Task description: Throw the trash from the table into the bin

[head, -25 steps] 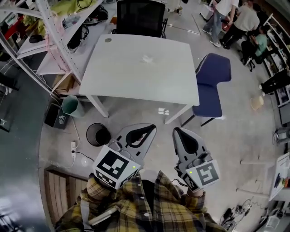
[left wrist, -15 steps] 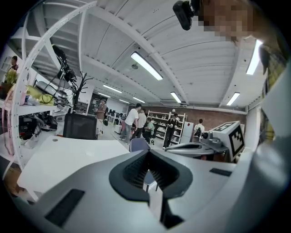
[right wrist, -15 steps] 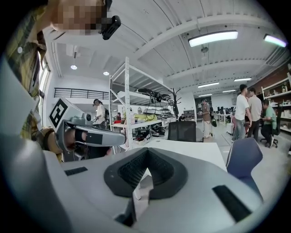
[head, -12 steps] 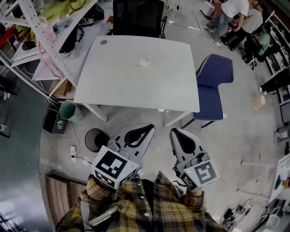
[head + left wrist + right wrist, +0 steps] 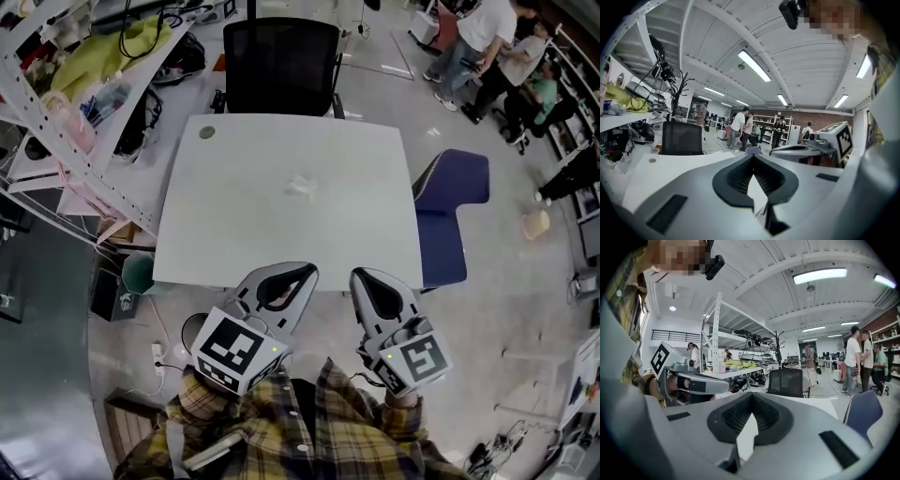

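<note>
Setting: workshop; white table [image 5: 234,216] viewed from above.
Trash: crumpled white scrap [image 5: 302,187] lying mid-table, well apart from both tools.
Left gripper [image 5: 298,273]: jaws together, nothing held.
Right gripper [image 5: 362,277]: jaws together, nothing held.
Bin: dark bin [image 5: 187,330], apparently floor-standing, mostly hidden.
Risk: the light scrap could be pushed away if approached with jaws unparted.
</note>
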A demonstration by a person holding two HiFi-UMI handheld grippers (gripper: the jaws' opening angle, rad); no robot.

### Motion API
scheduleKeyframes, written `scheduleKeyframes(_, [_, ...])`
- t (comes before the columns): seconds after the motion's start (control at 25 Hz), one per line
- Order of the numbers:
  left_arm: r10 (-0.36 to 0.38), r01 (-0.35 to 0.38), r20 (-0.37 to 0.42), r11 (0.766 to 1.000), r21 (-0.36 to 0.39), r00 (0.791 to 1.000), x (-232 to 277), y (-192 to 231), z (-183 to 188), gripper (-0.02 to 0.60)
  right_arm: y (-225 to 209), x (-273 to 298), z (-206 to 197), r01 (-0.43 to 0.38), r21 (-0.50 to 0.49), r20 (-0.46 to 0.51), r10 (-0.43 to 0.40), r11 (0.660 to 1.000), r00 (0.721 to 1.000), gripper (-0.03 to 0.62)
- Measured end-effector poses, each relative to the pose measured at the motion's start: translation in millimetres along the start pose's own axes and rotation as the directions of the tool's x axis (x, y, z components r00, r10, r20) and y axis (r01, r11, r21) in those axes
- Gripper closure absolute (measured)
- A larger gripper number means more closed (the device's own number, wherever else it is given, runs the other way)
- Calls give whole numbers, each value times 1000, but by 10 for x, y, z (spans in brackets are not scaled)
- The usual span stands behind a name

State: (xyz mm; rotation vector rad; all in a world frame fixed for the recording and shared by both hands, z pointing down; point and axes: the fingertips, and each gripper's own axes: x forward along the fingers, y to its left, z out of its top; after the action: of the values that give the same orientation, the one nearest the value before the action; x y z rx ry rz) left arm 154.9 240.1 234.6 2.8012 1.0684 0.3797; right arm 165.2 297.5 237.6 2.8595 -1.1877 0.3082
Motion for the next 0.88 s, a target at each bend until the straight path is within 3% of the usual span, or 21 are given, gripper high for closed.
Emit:
scheduleKeyframes(0.44, [80,-81,-29,995,-61,996,467,901,52,574,-551,1028,49,-56,12,-58,56,998,997,595])
scheduleKeyframes(0.68, [196,-194,4,977,-92,981,830,1264,272,574,-909,1477,220,-177,-12,-68,176,984,982,595])
scheduleKeyframes(0.88, [308,-303,20,945,-124,951,1121,1403,394,574,-1237,1751,381,-294,-43,-63,291,955,955,595])
